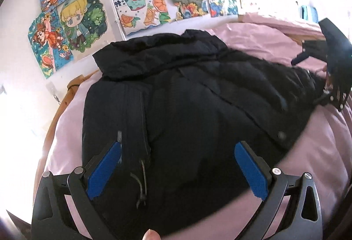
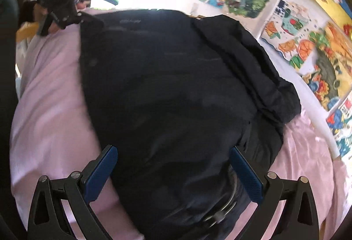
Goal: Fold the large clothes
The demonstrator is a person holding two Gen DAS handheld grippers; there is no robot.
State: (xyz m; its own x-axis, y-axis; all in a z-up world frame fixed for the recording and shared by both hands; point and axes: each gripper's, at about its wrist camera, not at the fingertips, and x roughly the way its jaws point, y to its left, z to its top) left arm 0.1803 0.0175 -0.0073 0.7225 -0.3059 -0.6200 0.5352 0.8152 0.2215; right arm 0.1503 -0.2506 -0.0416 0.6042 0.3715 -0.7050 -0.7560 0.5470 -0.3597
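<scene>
Jacket partly folded, more folds still needed.
The black puffer jacket [image 1: 187,103] is seen bundled on the pink bedsheet [image 1: 319,147]; left gripper [image 1: 176,160] and right gripper [image 2: 173,165] are held apart, nothing clamped.

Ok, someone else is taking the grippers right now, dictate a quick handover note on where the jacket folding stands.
Left gripper: open, holding nothing, hovering over the jacket's zipper side.
Right gripper: open, holding nothing, over the opposite end.
Black puffer jacket: lies on the pink bed sheet, hood toward the wall of drawings.
Done: jacket looks partly folded into a compact block, though I can't tell how many folds.
Left: probably the final fold and tidying.
</scene>
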